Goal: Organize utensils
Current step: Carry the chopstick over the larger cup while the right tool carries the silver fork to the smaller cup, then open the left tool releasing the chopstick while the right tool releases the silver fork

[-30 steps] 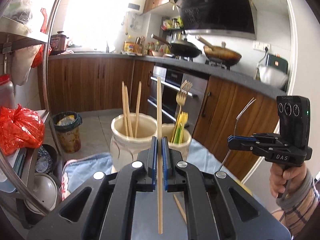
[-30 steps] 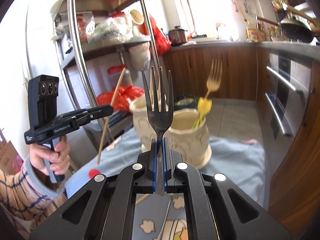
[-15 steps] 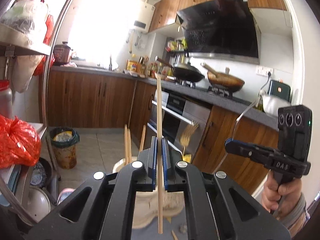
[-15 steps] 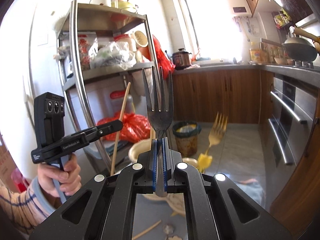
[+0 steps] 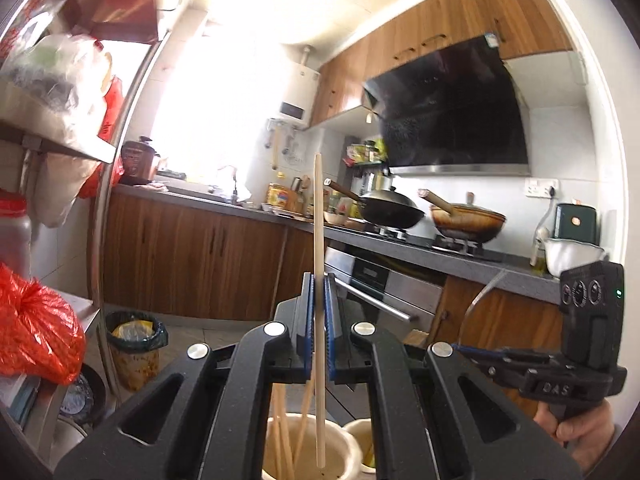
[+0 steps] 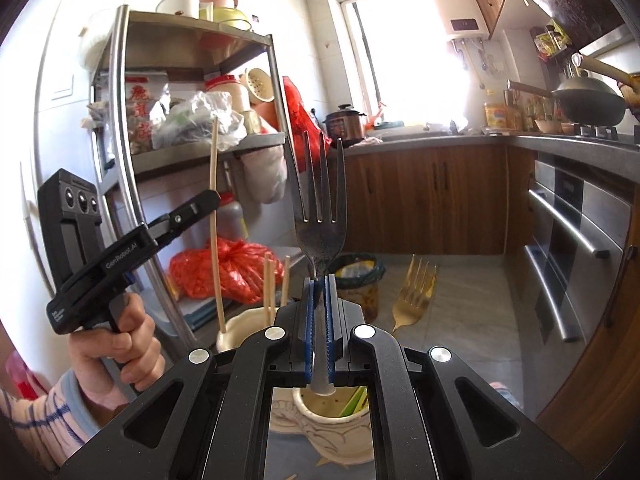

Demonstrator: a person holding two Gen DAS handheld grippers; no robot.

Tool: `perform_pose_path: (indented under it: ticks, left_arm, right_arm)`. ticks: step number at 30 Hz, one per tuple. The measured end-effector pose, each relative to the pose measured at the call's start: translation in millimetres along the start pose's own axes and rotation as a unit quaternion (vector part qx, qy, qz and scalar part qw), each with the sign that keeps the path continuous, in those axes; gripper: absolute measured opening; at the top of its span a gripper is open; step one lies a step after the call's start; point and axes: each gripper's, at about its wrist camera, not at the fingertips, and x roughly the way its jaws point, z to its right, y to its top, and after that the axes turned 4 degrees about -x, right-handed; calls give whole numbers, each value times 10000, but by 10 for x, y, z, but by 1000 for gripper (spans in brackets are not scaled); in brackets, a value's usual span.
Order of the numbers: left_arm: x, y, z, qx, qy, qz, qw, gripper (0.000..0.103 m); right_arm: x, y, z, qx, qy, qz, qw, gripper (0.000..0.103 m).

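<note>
My left gripper is shut on a wooden chopstick, held upright with its lower end inside a cream ceramic holder that holds several chopsticks. My right gripper is shut on a dark steel fork, tines up, its handle end just over the mouth of a second cream holder. That holder has a gold fork and green utensils in it. The left gripper and the chopstick holder also show in the right wrist view. The right gripper shows in the left wrist view.
A metal shelf rack with a red bag stands to the left. A bin sits on the floor. Wooden cabinets, an oven and a counter with woks lie beyond. A blue cloth lies under the holders.
Both grippers have risen and moved over the holders. The chopstick's lower end now hangs inside the left holder, and the fork's handle is over the right holder.
</note>
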Motion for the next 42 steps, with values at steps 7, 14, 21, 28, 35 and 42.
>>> perform_pose_path:
  ticks: [7,14,21,28,35,42]
  left_arm:
    - [188,-361,-51,157,290,-407,9986,5]
    - [210,-570,-97,101,526,-789,9954,5]
    - [274,-702,-162,-58,717,-1246,9896,5]
    - [289,-771,-149,-55,777,-1442,9865,5]
    - [296,-772,-119,19,770,-1472,9861,5]
    - [286,-767,-116,104,768,-1467,9861,7]
  right_arm:
    - [261,-143,-52,-198,-162,-399,9989,6]
    - [466,-318,-90,-369,-284,-891,9949,6]
    - [619,-429,-89,-314,-188,-1212,9920,6]
    - [770,-511,-71,-246,-172,-1415,9895,6]
    - [851,-532,-59,-138,-181,-1377,9902,6]
    - [882,-548,-85,-179,-256,-1374,9900,6]
